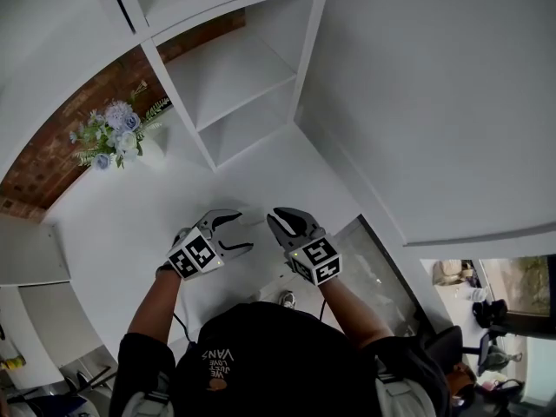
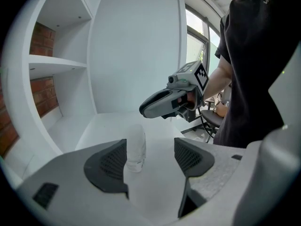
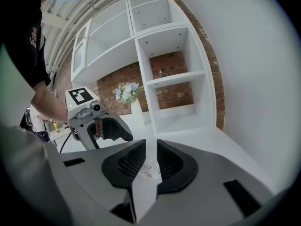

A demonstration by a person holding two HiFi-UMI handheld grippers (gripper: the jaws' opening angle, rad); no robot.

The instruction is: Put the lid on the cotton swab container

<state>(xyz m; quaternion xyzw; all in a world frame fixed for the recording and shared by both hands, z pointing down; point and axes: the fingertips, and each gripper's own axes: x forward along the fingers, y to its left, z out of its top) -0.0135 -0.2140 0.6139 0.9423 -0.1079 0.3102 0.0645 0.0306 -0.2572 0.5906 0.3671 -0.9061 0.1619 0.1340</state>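
The cotton swab container (image 2: 135, 147) stands upright on the white worktop (image 2: 89, 128), its long axis vertical and its mouth facing up. It is a clear little cylinder set between the spread jaws of the left tongs (image 2: 150, 157). It sits close to the pad at 9 o'clock and does not seem to be touched by either pad.

The right tongs (image 3: 149, 157) are pressed together on a thin pale piece seen edge-on, which I take to be the lid (image 3: 146, 181). Seen from the left tongs, the right tongs (image 2: 148, 108) hang at about 1 o'clock from the container, above and beyond it, tips pointing toward 9 o'clock.

So the lid has to travel down toward 7 o'clock and turn flat over the mouth. The left tongs are nearer and well placed to steady the container.

Farther out, shelves (image 1: 243, 85) stand at 12 o'clock in the head view and flowers (image 1: 111, 134) at 10.
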